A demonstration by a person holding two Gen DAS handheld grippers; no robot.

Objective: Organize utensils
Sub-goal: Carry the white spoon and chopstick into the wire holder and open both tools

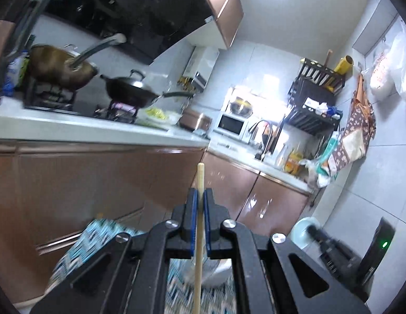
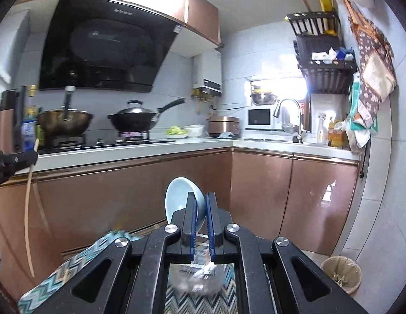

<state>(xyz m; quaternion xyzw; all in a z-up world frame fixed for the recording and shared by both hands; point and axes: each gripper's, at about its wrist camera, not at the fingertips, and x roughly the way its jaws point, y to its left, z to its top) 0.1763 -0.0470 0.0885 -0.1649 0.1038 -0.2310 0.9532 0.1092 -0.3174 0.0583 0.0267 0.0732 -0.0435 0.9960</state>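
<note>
While left tool [image 1: 200,201] clamps thin chopstick [image 1: 199,235] mid-length, light, stiff, prone to pivot; right tool [image 2: 201,204] pinches pale bowl [image 2: 183,198] rim, glazed, slippery, breakable.

1. The left gripper [image 1: 200,209] is black, and its jaws have blue pads.
2. The stick [image 1: 199,235] between them is pale wood, a light tan colour.
3. The right gripper [image 2: 201,214] is black with blue pads too.
4. The bowl [image 2: 180,201] is light blue.
5. The cloth [image 2: 72,267] below has a zigzag pattern in teal, white and dark blue.
6. The cupboard doors [image 2: 255,196] are shiny copper brown.
7. The bench [image 2: 124,153] top is white.
8. The wok [image 2: 135,121] is black with a silver lid.
9. The hanging cloth [image 2: 370,60] is brown with cream flower spots.
10. The bin [image 2: 340,274] is tan.
</note>
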